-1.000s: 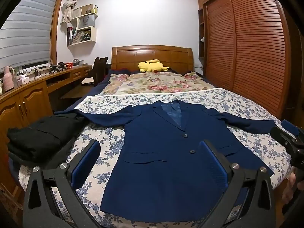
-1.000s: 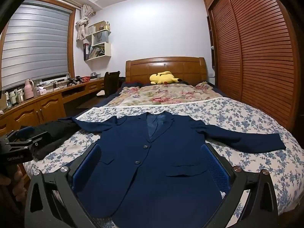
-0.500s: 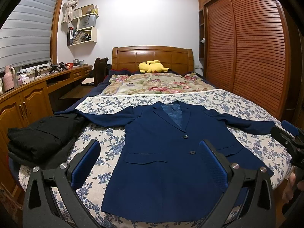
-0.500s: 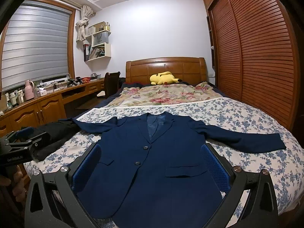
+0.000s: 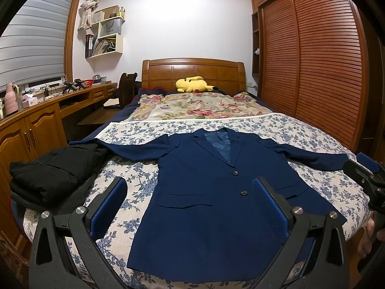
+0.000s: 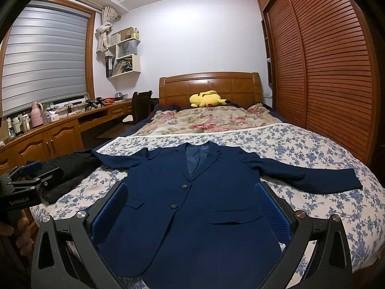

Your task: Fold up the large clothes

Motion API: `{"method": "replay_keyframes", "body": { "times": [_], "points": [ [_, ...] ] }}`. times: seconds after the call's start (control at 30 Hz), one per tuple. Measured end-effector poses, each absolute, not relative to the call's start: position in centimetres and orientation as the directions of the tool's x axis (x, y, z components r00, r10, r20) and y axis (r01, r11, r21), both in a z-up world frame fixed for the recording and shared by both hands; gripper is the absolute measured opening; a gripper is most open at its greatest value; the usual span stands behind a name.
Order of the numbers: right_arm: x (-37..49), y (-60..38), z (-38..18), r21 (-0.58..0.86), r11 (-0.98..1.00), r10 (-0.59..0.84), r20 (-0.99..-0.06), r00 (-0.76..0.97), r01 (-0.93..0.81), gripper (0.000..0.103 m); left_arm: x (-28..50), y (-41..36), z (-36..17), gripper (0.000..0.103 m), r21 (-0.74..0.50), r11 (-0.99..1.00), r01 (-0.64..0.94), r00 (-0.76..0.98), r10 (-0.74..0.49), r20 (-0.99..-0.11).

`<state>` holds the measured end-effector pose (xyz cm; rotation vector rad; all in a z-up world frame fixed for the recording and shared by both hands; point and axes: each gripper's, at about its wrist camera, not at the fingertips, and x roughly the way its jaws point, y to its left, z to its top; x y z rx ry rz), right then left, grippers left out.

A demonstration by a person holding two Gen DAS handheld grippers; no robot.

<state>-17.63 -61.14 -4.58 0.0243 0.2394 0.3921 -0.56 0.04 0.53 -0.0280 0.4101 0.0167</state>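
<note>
Left wrist view: a navy jacket (image 5: 216,192) is laid flat, buttoned, sleeves spread, on the floral bedspread (image 5: 300,130); folded black clothing (image 5: 53,171) is seen beside its left sleeve, a yellow plush toy (image 5: 192,84) by the headboard. "GenRoboAI" is read on the left gripper (image 6: 28,175). Jaws of left gripper and right gripper (image 6: 192,207) are held apart, empty. The view is raised slightly since earlier.
</note>
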Motion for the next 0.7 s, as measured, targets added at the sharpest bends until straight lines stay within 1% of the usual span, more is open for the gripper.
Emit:
{"method": "replay_keyframes", "body": {
  "times": [0.7],
  "points": [
    [-17.66,-60.91,-4.65,0.07,0.924,0.381,-0.225,0.897,-0.375,0.103,-0.56,0.14,0.7,0.103,-0.025,0.999,-0.021,0.918,0.009,-0.396]
  ]
}}
